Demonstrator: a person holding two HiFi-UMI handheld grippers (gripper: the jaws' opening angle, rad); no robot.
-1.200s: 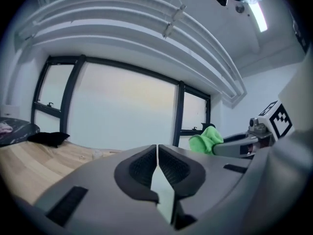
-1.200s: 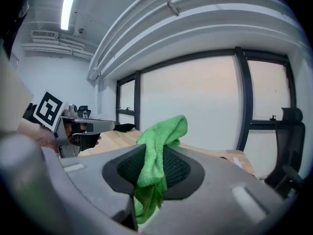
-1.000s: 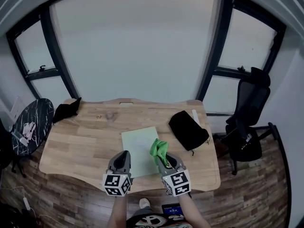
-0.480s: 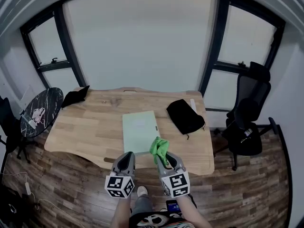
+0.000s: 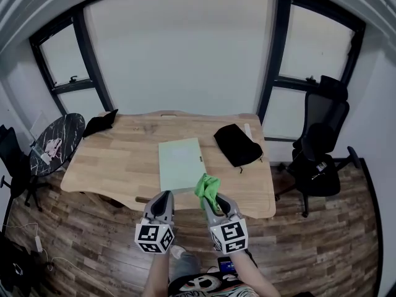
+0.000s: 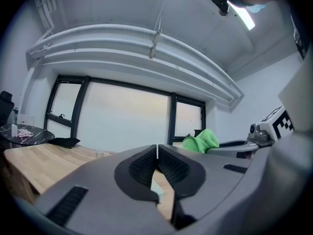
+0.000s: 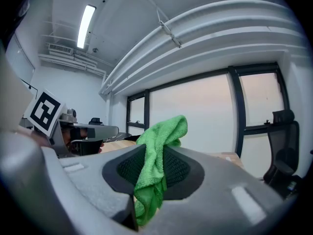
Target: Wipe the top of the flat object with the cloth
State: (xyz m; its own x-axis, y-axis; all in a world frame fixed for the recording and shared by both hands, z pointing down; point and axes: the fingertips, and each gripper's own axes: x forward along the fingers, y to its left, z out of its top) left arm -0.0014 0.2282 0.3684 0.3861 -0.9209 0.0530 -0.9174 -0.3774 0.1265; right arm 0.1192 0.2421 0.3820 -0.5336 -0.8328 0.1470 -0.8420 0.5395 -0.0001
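1. Green cloth (image 5: 208, 187) up front in the head view, pinched tight in the right gripper (image 5: 212, 202) and bunched up above the jaws. Held near the front edge of the wooden table (image 5: 117, 159).
2. Same view: pale flat object (image 5: 180, 164) lying in the middle of the table, past both grippers, with the cloth not on it yet. Black pouch (image 5: 237, 144) close by on its right. Left gripper (image 5: 163, 199) next to the right one.
3. Left gripper view: jaws squeezed together, tips touching, nothing between them. So no help yet with holding the flat object down. Might slide on the smooth wood under a hard wipe, maybe into the pouch or toward the edge.
4. Right gripper view: jaws clamped on the cloth (image 7: 164, 131), one fold sticking up and a tail hanging down. Only a small bit caught, by the look of it. Could pull loose with a hard rub and get left behind on the table.
5. One more worry: not much cloth out in front. Could let the hard jaw tips scrape the top instead of the soft cloth. Best to come in low, flat and gentle.
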